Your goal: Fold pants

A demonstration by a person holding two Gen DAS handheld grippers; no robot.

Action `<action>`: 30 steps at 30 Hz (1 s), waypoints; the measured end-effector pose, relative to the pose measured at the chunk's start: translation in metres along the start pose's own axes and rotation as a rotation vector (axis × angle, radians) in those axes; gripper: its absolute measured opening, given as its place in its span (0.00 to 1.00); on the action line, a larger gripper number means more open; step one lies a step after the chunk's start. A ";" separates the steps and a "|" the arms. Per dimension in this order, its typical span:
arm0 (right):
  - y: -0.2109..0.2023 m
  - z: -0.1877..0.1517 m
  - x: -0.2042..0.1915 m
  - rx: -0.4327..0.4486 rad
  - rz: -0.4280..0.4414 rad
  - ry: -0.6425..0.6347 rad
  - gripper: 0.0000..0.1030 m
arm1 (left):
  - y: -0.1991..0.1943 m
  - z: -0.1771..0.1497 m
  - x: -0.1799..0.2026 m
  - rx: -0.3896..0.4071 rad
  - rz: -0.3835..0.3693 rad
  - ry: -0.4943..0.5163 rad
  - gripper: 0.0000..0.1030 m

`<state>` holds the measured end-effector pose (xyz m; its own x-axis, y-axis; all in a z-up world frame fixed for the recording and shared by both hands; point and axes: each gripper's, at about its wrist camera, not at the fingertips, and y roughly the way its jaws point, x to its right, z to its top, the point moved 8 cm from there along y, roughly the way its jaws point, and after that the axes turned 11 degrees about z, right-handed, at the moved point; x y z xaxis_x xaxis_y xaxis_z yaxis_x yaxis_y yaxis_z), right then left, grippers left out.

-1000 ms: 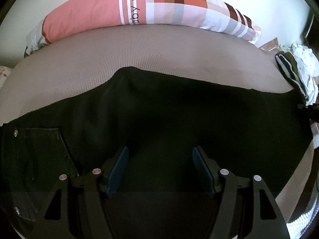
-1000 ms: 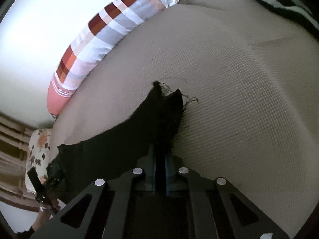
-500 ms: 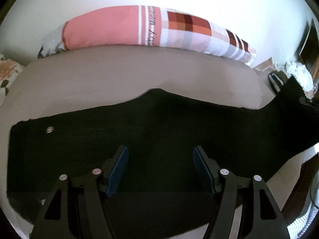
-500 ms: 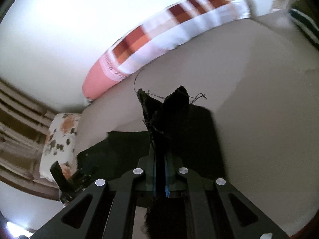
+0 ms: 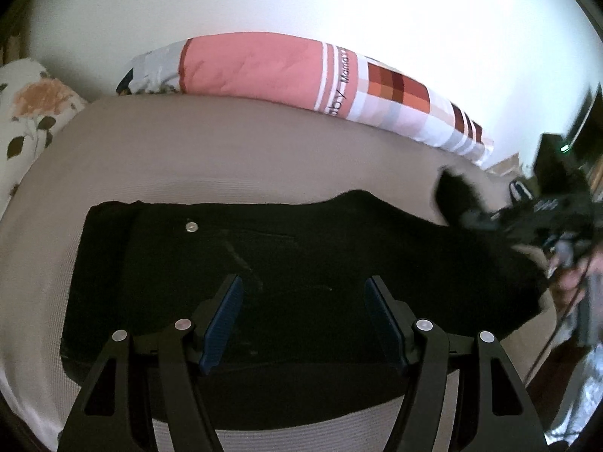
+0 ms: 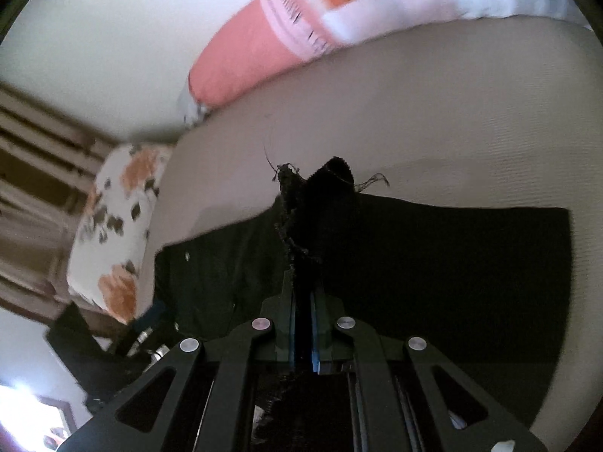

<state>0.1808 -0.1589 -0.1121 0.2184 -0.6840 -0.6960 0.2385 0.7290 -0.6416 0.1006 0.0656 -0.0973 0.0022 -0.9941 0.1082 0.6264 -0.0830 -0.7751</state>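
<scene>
Beige woven bed cover (image 5: 233,158) fills both views, backed by a white wall (image 5: 339,7). Along the wall lies a long pink and checked bolster (image 5: 264,67); a floral pillow (image 5: 26,113) sits at the left end of the bed.

Black pants (image 5: 301,263) lie spread flat across the cover, waistband end to the left, with a metal rivet (image 5: 191,226) visible on the upper panel.

Left gripper (image 5: 303,312): jaws released, standing wide apart above the mid section of the pants, nothing between the blue pads (image 5: 222,324). Compared with one second ago, this view shows more of the bed: the whole left end of the pants and the floral pillow are now in frame, and the rivet sits nearer the centre.

Right gripper (image 6: 301,324): jaws clenched on the frayed hem (image 6: 312,196) of one pant leg, which stands up out of the jaws with loose threads trailing. One second ago this hem was over bare cover at the far right of the bed; it is now carried over the spread part of the pants, with the doubled leg lying dark beneath it. In the left view the right gripper (image 5: 542,218) appears blurred at the right edge, with the hem raised above the cover. The striped garment seen earlier at the right is out of frame.
</scene>
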 end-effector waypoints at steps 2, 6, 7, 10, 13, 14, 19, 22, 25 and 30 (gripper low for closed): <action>0.026 -0.007 -0.005 -0.033 -0.036 -0.034 0.07 | -0.001 0.000 -0.005 0.002 -0.007 -0.008 0.66; 0.062 -0.015 -0.007 -0.069 -0.064 -0.052 0.07 | -0.001 0.001 -0.008 -0.001 -0.032 -0.023 0.66; 0.068 -0.017 -0.007 -0.072 -0.079 -0.061 0.07 | 0.000 0.001 -0.007 -0.004 -0.040 -0.024 0.66; 0.081 -0.021 -0.006 -0.095 -0.068 -0.080 0.13 | 0.002 0.001 -0.002 -0.015 -0.057 -0.020 0.66; 0.079 -0.023 -0.009 -0.107 -0.005 -0.053 0.28 | 0.005 0.000 0.008 -0.041 -0.098 -0.019 0.66; 0.071 -0.024 -0.012 -0.094 0.009 -0.062 0.28 | 0.005 0.000 0.012 -0.051 -0.114 -0.016 0.66; 0.020 -0.027 -0.010 -0.005 0.001 -0.098 0.35 | 0.011 -0.009 0.036 -0.140 -0.249 -0.037 0.66; -0.012 -0.035 0.006 0.044 -0.016 -0.080 0.35 | 0.020 -0.016 0.054 -0.229 -0.341 -0.057 0.66; -0.041 -0.044 0.026 0.089 -0.039 -0.049 0.36 | 0.034 -0.023 0.066 -0.332 -0.387 -0.094 0.62; -0.069 -0.062 0.054 0.130 -0.055 0.013 0.37 | 0.057 -0.025 0.070 -0.429 -0.374 -0.158 0.52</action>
<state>0.1180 -0.2448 -0.1256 0.1891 -0.7221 -0.6654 0.3702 0.6801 -0.6328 0.1171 -0.0100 -0.1496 -0.0213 -0.8720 0.4891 0.2360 -0.4797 -0.8451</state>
